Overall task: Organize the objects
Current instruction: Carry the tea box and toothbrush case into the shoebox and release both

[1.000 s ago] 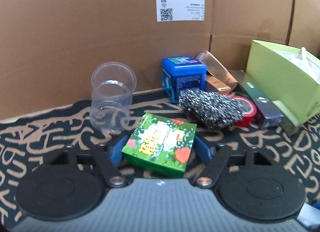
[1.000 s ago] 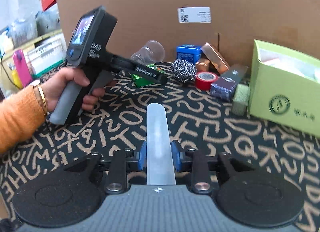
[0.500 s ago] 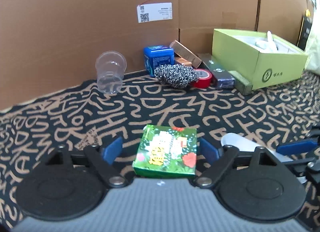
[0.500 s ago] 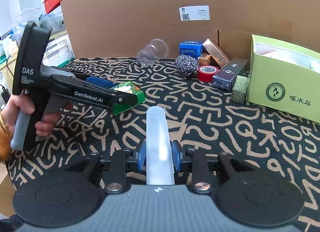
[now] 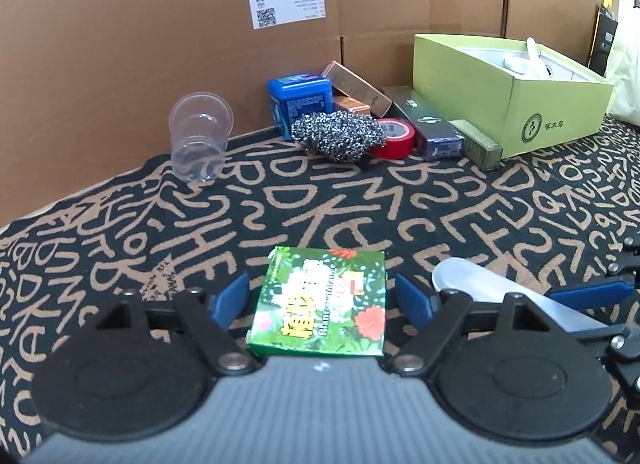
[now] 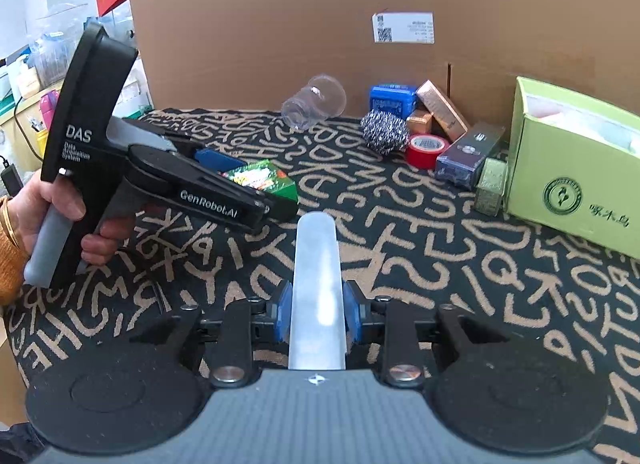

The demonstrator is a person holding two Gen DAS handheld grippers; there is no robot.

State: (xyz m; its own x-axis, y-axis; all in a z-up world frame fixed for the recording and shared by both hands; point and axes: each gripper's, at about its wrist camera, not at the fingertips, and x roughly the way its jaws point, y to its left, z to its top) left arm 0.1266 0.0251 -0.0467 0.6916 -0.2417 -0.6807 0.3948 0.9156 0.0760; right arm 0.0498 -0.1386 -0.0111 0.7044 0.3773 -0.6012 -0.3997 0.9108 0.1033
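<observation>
My left gripper (image 5: 322,296) stands around a small green flowered box (image 5: 322,306). Gaps show between both blue pads and the box sides, so the jaws are open. The box lies on the patterned mat (image 5: 360,208); it also shows in the right wrist view (image 6: 264,180) at the left gripper's tip (image 6: 256,188). My right gripper (image 6: 316,304) is shut on a long translucent white tube (image 6: 316,284), which points forward. The tube also shows in the left wrist view (image 5: 500,296), low at the right.
At the back by the cardboard wall (image 5: 160,24) stand a clear plastic cup (image 5: 198,148), a blue tin (image 5: 300,102), a steel scourer (image 5: 338,136), red tape (image 5: 394,138), dark boxes (image 5: 432,128) and an open light-green box (image 5: 512,96).
My left gripper has pulled back from the back wall with the green box between its fingers, then eased open around it. The right gripper keeps hold of the tube.
</observation>
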